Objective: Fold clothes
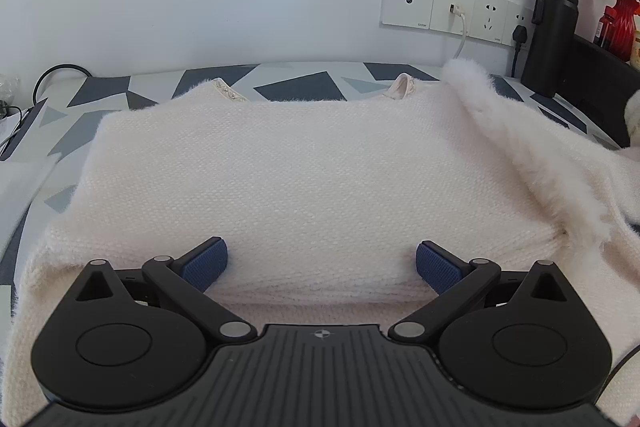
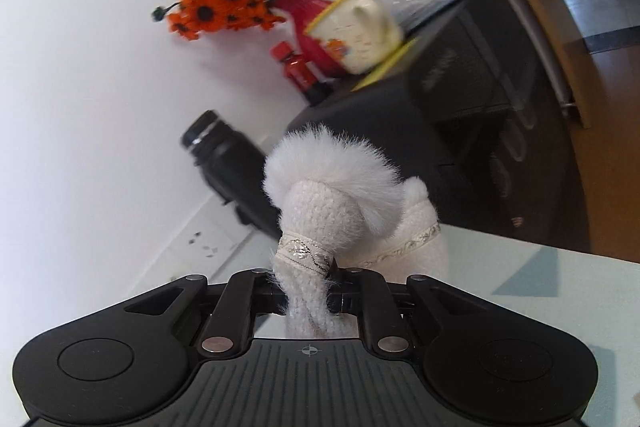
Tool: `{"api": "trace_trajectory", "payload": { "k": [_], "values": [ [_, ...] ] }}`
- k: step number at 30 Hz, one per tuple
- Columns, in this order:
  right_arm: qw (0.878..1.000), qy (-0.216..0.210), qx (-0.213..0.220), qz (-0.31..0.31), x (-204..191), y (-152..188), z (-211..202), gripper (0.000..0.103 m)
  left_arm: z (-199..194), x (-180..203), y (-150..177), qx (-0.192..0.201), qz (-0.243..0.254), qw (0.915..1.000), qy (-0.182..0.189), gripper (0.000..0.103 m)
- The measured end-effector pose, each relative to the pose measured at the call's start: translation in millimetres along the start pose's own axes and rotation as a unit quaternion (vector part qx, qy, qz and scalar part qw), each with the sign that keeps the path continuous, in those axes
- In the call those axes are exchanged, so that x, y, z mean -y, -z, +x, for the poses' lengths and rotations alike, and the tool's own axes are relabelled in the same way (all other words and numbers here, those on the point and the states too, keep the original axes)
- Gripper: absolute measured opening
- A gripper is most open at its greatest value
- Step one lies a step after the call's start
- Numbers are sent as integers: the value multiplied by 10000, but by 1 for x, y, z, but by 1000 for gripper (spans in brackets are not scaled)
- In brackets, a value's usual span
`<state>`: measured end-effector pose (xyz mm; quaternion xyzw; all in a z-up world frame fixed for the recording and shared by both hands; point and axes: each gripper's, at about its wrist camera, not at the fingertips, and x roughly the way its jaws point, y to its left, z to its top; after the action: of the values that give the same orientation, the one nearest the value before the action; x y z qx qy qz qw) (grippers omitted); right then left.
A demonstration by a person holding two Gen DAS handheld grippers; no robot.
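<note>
A cream knitted sweater (image 1: pixel 288 171) lies spread on the table, its body partly folded, a fuzzy sleeve (image 1: pixel 532 163) running off to the right. My left gripper (image 1: pixel 322 263) hovers open over the near hem, blue pads (image 1: pixel 206 265) wide apart with nothing pinched between them. In the right wrist view my right gripper (image 2: pixel 308 281) is shut on the sleeve cuff (image 2: pixel 316 223), which has a fur trim and a silver-patterned band and is lifted off the table. The view is tilted.
The table (image 1: pixel 288 83) has a grey and blue geometric cloth. A black flask (image 1: pixel 554 35), a red vase of orange flowers (image 2: pixel 304 11), a cream mug (image 2: pixel 356 31), a red bottle (image 2: pixel 298 71) and a black box (image 2: pixel 460 95) stand at the right. Wall sockets (image 1: pixel 452 5) with plugged cables are behind.
</note>
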<state>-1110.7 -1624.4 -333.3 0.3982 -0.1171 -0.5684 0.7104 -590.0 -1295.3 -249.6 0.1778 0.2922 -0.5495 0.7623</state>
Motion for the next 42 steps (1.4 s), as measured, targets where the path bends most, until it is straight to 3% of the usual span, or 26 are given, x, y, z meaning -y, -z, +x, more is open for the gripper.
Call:
{"api": "trace_trajectory", "payload": {
  "k": [5, 9, 13, 18, 24, 31, 34, 42],
  "values": [
    [9941, -890, -274, -548, -64, 11, 0, 12, -6, -16, -3, 90, -384, 9991, 181, 103],
    [9774, -1749, -579, -1040, -134, 34, 0, 12, -18, -36, -10, 189, -621, 9979, 90, 103],
    [9547, -2426, -907, -1463, -201, 67, 1, 12, -36, -63, -17, 284, -728, 9969, 48, 103],
    [9163, -3096, -1351, -2149, -267, 133, 4, 12, -62, -111, -21, 434, -1337, 9897, 255, 103],
    [8730, -3067, -2660, -2703, -296, 241, 32, 12, -81, -148, -20, 650, -1511, 9860, 272, 103],
    [8467, -2488, -3591, -3037, -283, 328, 27, 18, -81, -175, -18, 608, -1901, 9770, 757, 103],
    [8424, -2404, -3591, -3219, -277, 341, 20, 20, -76, -175, -18, 536, -1842, 9785, 762, 103],
    [8468, -2358, -3561, -3171, -272, 336, 27, 21, -58, -168, -9, 244, -1668, 9839, 589, 103]
  ]
}}
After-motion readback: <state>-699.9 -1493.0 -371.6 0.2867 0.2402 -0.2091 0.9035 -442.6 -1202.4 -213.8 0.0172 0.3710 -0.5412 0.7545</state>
